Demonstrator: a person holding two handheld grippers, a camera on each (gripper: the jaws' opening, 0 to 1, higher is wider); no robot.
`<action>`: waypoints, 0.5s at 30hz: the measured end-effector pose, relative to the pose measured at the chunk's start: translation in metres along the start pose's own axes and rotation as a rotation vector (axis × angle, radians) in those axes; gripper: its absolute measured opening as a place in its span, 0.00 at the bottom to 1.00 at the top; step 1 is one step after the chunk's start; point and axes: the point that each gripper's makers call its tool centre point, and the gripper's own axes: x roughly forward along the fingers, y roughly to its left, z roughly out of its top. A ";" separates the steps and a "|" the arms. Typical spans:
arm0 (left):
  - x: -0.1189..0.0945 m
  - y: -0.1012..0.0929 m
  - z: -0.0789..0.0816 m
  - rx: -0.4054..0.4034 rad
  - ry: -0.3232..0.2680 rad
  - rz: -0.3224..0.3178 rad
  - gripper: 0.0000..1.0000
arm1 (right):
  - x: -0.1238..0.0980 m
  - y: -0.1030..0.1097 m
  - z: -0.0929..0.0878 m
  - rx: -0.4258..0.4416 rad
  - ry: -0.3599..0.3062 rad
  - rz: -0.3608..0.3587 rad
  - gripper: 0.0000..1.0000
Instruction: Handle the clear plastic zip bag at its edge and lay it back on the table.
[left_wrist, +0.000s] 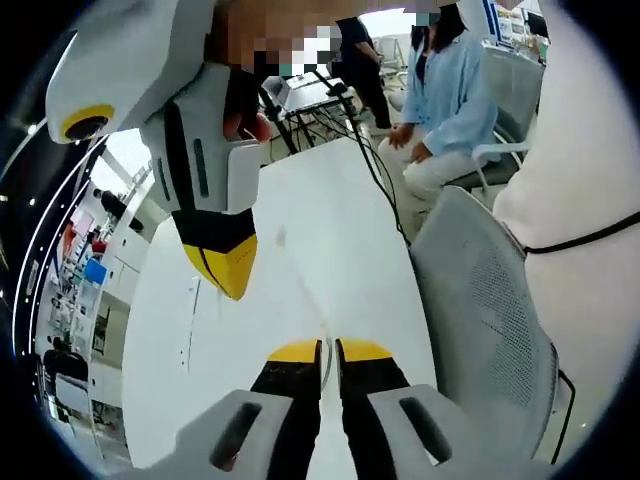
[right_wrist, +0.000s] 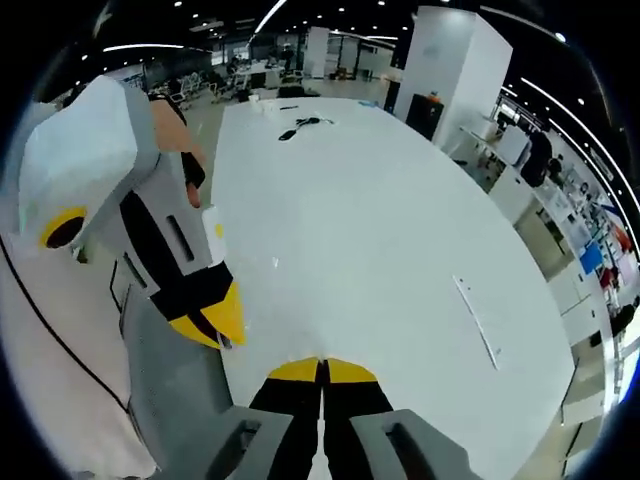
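No readable text, labels, brands, numbers or signs in either gripper view; distant signage too blurred.

Your left tool (left_wrist: 328, 352) has matt black plastic jaws with smooth yellow tips, closed together, and pale grey moulded housing behind them. Your right tool (right_wrist: 322, 372) looks the same: matt black, yellow-tipped, jaws together, grey plastic shell. Ahead of both, the counter (right_wrist: 380, 240) is a smooth white surface with a soft, low sheen. Just ahead and right of your right tool, the clear plastic zip bag (right_wrist: 476, 321) lies flat, thin and transparent. Right of your left tool, the chair (left_wrist: 480, 300) has grey perforated mesh, matt.
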 end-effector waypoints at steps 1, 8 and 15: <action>-0.002 0.004 0.001 -0.018 -0.009 0.015 0.05 | 0.000 -0.001 0.000 -0.006 0.003 -0.006 0.00; -0.009 0.015 0.004 -0.073 -0.047 0.053 0.12 | -0.001 -0.004 -0.002 -0.026 0.006 -0.017 0.00; -0.020 0.023 0.012 -0.129 -0.105 0.078 0.16 | -0.002 -0.009 -0.004 -0.040 0.006 -0.030 0.00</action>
